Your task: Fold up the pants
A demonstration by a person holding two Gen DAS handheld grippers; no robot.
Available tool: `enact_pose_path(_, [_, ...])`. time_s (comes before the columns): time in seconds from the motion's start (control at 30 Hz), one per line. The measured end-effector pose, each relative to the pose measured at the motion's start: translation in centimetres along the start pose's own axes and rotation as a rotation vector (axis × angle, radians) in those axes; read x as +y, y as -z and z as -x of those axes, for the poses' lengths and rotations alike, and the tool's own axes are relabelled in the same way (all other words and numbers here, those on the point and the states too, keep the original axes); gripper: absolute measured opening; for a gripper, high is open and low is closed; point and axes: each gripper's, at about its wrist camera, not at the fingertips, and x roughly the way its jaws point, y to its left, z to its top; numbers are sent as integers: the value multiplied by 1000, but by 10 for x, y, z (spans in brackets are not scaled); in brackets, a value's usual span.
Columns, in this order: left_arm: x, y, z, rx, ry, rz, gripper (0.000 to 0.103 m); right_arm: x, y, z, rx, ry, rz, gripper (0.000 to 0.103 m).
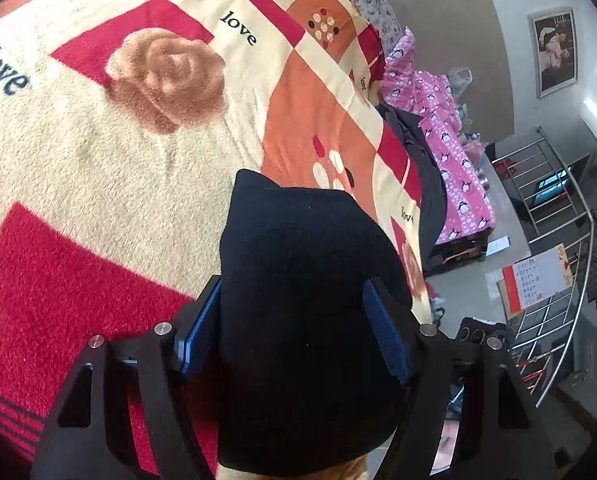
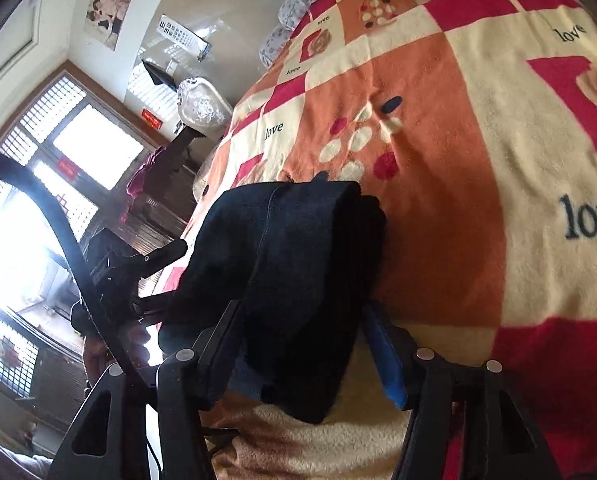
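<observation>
Black cloth fills the middle of both wrist views: the pants [image 1: 298, 300], already doubled into a thick bundle, lie on the blanket [image 1: 98, 152] that covers the bed, near its front edge. The left gripper [image 1: 294, 320] straddles one end of the bundle, its jaws apart, with the blue pads standing at the sides of the cloth rather than biting into it. The right gripper [image 2: 298, 340] straddles the other end the same way, jaws apart; one pad stands clear of the fabric, and the other is dark against the cloth, so contact there is hard to judge.

From each gripper the bundle runs straight ahead, away along the fingers, its far folded edge resting on the blanket. Its long axis seems to run across, from one hand to the other. Neither hand is nearer; each sits over its own end. Any next fold or smoothing would likely need both closing again.
</observation>
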Motion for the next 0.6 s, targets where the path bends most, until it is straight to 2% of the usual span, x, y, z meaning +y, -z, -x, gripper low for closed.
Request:
enact_pose_path(0.03, [-3, 1, 1, -9, -33, -17, 60, 1, -1, 0, 0, 14, 10, 52])
enact_pose_path(0.07, [-8, 3, 4, -34, -77, -43, 45, 4, -1, 0, -7, 22, 27, 43])
enact_pose_path(0.1, [-13, 6, 6, -49, -99, -74, 38, 9, 1, 4, -28, 39, 71, 38])
enact_pose_path(0.17, [-28, 9, 7, -84, -162, -155, 34, 19, 1, 11, -54, 72, 148, 28])
enact_pose_path(0.2, [-37, 6, 5, -96, -183, -194, 34, 21, -1, 15, -69, 81, 167, 27])
enact_pose_path(0.27, [-48, -9, -2, -109, -171, -220, 34, 19, -15, 19, -93, 101, 179, 26])
enact_pose_path(0.37, [-58, -45, -28, -94, -155, -255, 34, 0, -55, 18, -119, 111, 143, 26])
enact_pose_path(0.5, [-58, -76, -74, -47, -249, -299, 35, -38, -102, -6, -69, 154, 103, 26])
enact_pose_path(0.53, [-57, -76, -84, -43, -293, -324, 37, -48, -106, -16, -32, 150, 80, 27])
enact_pose_path(0.6, [-59, -69, -87, -92, -333, -374, 46, -68, -107, -18, -47, 86, -1, 32])
